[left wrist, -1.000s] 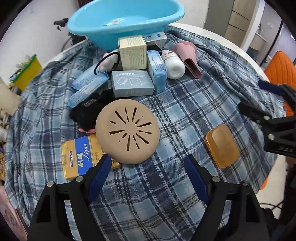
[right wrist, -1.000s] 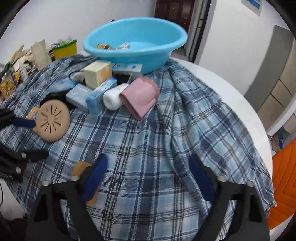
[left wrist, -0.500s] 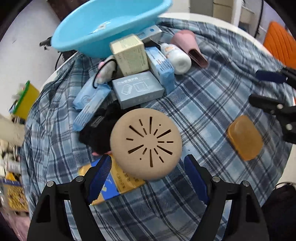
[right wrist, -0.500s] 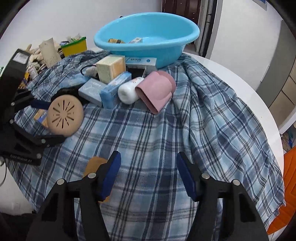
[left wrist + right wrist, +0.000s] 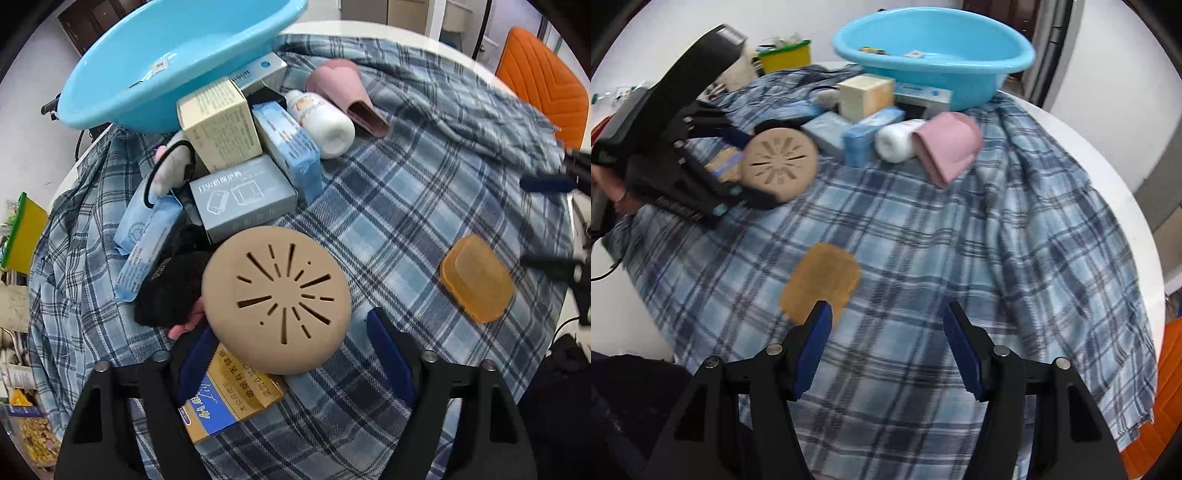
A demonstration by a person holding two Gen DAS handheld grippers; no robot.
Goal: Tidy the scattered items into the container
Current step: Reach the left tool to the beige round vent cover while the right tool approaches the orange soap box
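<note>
While our left gripper (image 5: pixel 291 347) hangs low over the plaid cloth (image 5: pixel 388 221) with its blue-padded fingers (image 5: pixel 388 354) spread wide, we see the round tan slotted lid (image 5: pixel 277 306) lying between them, one edge resting on a gold and blue carton (image 5: pixel 229 398). We cannot tell whether the pads touch the lid; nothing is clamped. From the right wrist view the same left gripper (image 5: pixel 738 166) straddles the lid (image 5: pixel 780 164) from the side.

Our right gripper (image 5: pixel 888 350) is also held open, gripping nothing, with the amber soap bar (image 5: pixel 820 284) just ahead of its left finger on the cloth (image 5: pixel 960 258). In the left wrist view that soap bar (image 5: pixel 476 277) lies well apart from the pile, near the table's edge.

Behind the lid we find the scattered heap: a grey box (image 5: pixel 243 199), a light blue carton (image 5: pixel 288 147) standing on edge, a cream box (image 5: pixel 219 123), a white bottle (image 5: pixel 321 118) on its side, a pink slipper (image 5: pixel 347 92), light blue packets (image 5: pixel 147 240) and a black fabric item (image 5: pixel 170 291). The blue basin (image 5: pixel 166 59) sits at the far side of the heap, touching the cream box and holding a few small items; in the right wrist view the basin (image 5: pixel 934 55) stands beyond the pile. An orange chair (image 5: pixel 543 77) shows past the table.
</note>
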